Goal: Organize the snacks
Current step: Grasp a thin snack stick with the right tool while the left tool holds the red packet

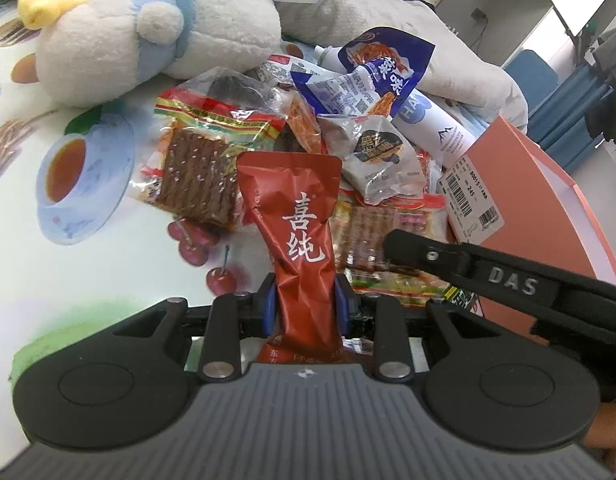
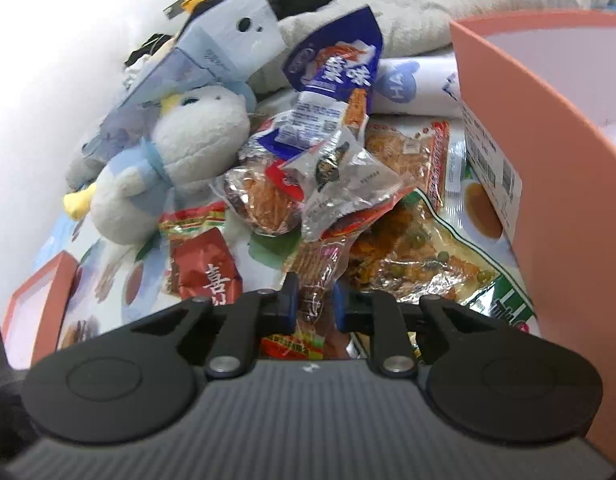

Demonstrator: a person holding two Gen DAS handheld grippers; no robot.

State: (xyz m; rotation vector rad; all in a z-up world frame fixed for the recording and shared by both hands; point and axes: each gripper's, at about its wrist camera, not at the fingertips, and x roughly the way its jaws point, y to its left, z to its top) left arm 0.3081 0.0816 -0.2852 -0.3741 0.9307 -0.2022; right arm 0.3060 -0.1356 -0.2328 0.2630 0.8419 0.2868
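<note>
Item: tabletop [image 1: 108, 312], printed with teacups and cherries, carrying everything below; we list from the largest down.

Item: salmon-pink box [image 2: 547, 184], open-topped, barcode label on its near wall, standing at the right edge of the pile; we judge it the likely destination for the snacks.

Item: plush toy [image 1: 148, 36], white and pale blue, lying behind the pile; not a snack, so we leave it alone.

Item: snack pile [image 1: 347, 128], loose packets overlapping one another between toy and box; a blue-and-white packet [image 1: 371, 76] sits on top at the back, a grey packet [image 1: 375, 156] below it.

Item: red pouch [image 1: 300, 240], standing up out of our left gripper [image 1: 304, 306]; jaws clenched on its lower part, so it is held and lifted in front of the pile.

Item: clear packet of brown snack [image 2: 319, 280], at the pile's near edge; our right gripper [image 2: 313, 306] has its jaws closed on it.

Handling note: both grips are on thin crinkled film; we would keep both jaws firm, lift the right packet straight up so that neighbours resting on it slide off rather than drag, then carry each over the box wall before letting go; one hand at a time, since the right gripper crosses close in front of the left.
</note>
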